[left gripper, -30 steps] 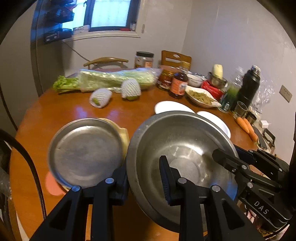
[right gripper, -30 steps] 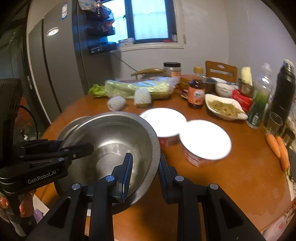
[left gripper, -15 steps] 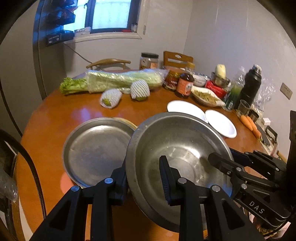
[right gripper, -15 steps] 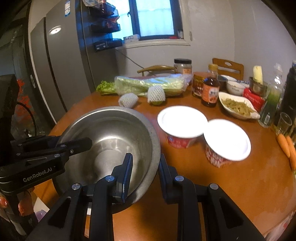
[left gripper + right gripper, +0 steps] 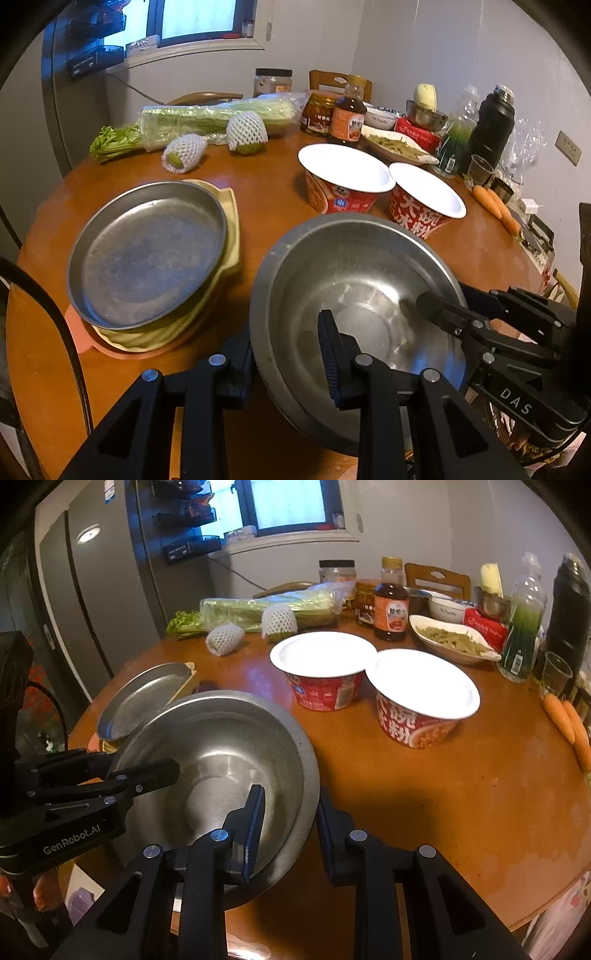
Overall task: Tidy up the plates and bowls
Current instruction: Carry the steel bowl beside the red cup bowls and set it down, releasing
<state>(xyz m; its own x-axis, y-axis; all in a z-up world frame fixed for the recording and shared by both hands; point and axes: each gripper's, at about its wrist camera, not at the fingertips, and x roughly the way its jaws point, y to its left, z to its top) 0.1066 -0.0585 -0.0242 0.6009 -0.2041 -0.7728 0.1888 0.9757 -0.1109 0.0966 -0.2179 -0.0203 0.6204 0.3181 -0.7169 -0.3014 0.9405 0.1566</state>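
On the left of the round wooden table (image 5: 280,192), a shallow steel plate (image 5: 147,251) sits empty on top of a pale yellow dish (image 5: 229,221), which in turn rests on a pinkish mat (image 5: 107,347). Just right of that stack is the large steel bowl (image 5: 351,295), empty inside, near the table's front edge. The left gripper (image 5: 286,354) is clamped on the bowl's near-left rim, one finger outside the wall and one inside. The right gripper (image 5: 284,827) pinches the opposite rim in the same way, and it shows at the right edge of the left wrist view. Whether the bowl's base touches the table cannot be told from either view.

Behind the bowl stand two red instant-noodle cups (image 5: 325,672), both covered by white lids, touching or nearly so. Farther right, a white dish (image 5: 454,642) holds pale green shredded food. Beyond it, a small steel bowl (image 5: 426,116) holds something pale yellow, and an empty clear glass (image 5: 556,674) stands beside a black flask (image 5: 569,605). Two carrots (image 5: 570,723) lie at the table's right edge.
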